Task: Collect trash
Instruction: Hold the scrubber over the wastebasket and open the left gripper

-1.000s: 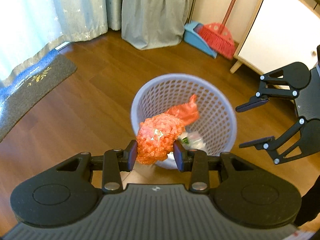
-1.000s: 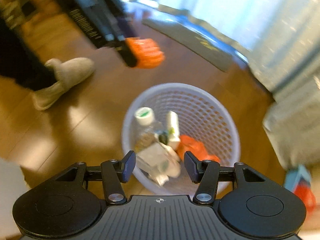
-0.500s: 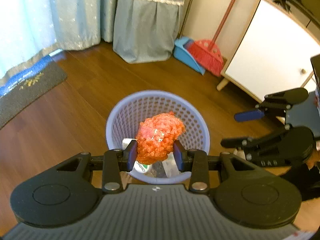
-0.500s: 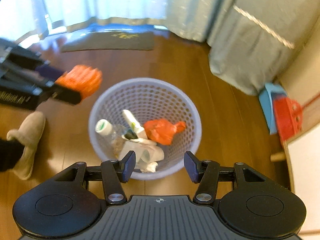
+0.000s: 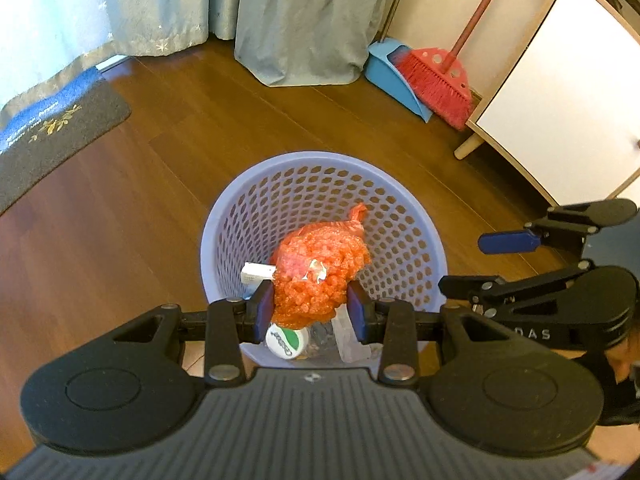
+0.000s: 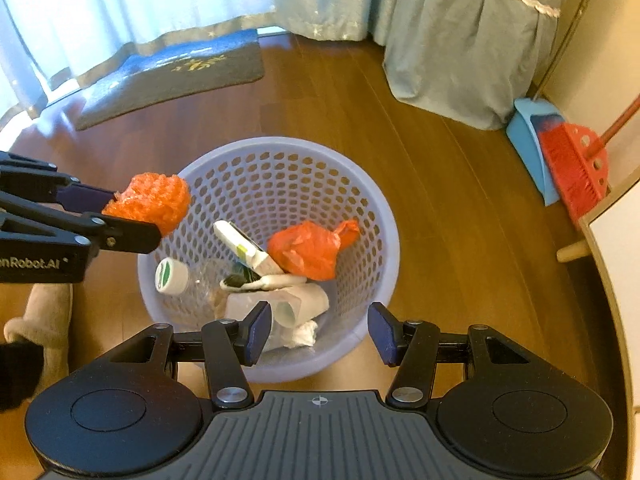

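Left gripper (image 5: 311,307) pinches an orange net ball (image 5: 318,276) between both pads, held over the near-left rim of the basket (image 5: 404,216), not yet dropped. From the right wrist view the ball (image 6: 154,200) sits above the basket's left rim (image 6: 280,146), clear of the trash inside. Right gripper (image 6: 318,330) spread, nothing between the jaws, hovering over the basket's near edge; in the left view it shows at the right (image 5: 472,264), beside the basket. Inside the basket: orange bag (image 6: 310,250) toward the right, bottle with white-green cap (image 6: 172,276) at left, white box (image 6: 244,246) in the middle, crumpled paper (image 6: 300,332) at the near wall. Basket stands on the wood floor (image 5: 160,152). Mat (image 6: 172,76) at the far left by the curtain (image 6: 120,8). Broom (image 5: 436,80) and blue dustpan (image 5: 384,68) at the far right, just beside a white cabinet (image 5: 560,92). Slipper (image 6: 48,320) at the near left.
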Action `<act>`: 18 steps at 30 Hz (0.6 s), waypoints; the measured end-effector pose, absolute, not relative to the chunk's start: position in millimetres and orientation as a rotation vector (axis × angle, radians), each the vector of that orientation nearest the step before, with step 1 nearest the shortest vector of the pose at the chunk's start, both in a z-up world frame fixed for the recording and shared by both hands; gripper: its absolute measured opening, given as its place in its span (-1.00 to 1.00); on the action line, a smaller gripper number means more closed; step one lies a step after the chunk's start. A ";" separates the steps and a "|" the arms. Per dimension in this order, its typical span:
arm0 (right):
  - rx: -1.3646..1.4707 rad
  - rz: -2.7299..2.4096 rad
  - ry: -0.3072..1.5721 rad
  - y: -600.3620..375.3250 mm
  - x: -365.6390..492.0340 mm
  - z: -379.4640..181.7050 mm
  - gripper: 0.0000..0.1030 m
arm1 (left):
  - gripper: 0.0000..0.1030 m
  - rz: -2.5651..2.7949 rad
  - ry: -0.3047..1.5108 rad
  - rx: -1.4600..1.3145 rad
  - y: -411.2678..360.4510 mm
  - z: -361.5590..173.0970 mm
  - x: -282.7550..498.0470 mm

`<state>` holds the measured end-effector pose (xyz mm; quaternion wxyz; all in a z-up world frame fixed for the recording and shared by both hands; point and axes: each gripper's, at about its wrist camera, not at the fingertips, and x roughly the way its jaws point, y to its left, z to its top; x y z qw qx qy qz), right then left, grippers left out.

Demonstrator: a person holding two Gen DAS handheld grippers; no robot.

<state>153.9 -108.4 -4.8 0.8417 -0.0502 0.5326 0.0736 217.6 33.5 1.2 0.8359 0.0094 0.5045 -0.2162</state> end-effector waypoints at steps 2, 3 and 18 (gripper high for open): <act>-0.075 0.145 1.132 -110.9 158.3 -6.8 -0.01 | -0.35 -0.456 1.077 0.026 32.6 -3.7 221.8; -0.068 0.142 1.136 -112.3 159.2 -7.7 -0.01 | -0.35 -0.455 1.085 0.024 32.5 -6.6 224.0; 0.010 0.120 1.172 -120.5 160.4 -10.9 -0.01 | -0.34 -0.460 1.120 0.024 20.6 -20.7 236.2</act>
